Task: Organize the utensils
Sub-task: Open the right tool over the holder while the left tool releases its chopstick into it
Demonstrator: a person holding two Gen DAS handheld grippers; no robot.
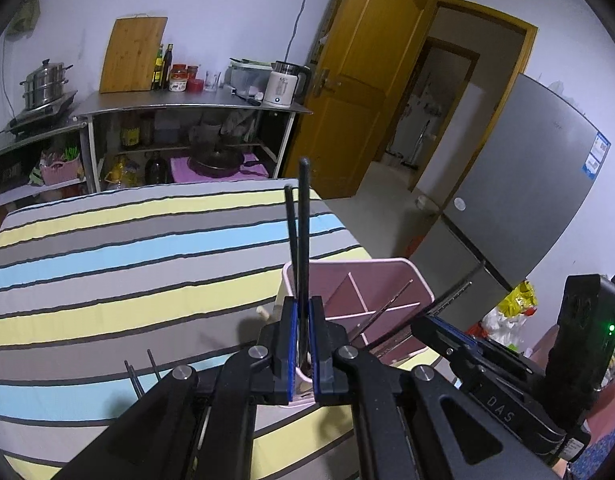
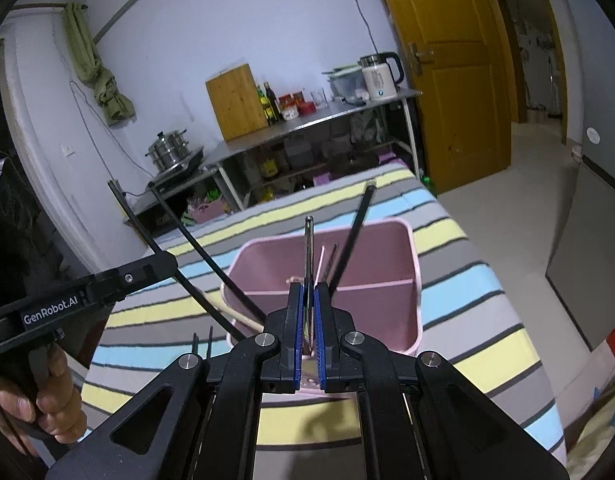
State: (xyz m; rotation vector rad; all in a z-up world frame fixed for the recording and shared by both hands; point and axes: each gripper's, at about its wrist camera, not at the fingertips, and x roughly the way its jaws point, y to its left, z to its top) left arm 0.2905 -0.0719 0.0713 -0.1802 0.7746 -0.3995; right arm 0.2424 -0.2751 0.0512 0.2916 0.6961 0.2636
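A pink divided utensil holder (image 1: 387,280) (image 2: 379,252) stands on the striped table. My left gripper (image 1: 303,344) is shut on a pair of black chopsticks (image 1: 303,232), held upright at the holder's near left corner. In the right wrist view those chopsticks (image 2: 167,224) slant up to the left from the left gripper body (image 2: 87,288). My right gripper (image 2: 308,320) is shut on a metal utensil handle (image 2: 308,252), upright over the holder's near rim. Another black chopstick (image 2: 353,240) and thin metal utensils (image 1: 387,304) lean inside the holder.
The table carries a striped cloth (image 1: 127,264). Behind it stands a steel shelf (image 1: 187,100) with a cutting board, bottles and a kettle (image 1: 283,84). A steamer pot (image 1: 45,84) sits at left. A yellow door (image 1: 363,80) and a grey fridge (image 1: 527,184) are at right.
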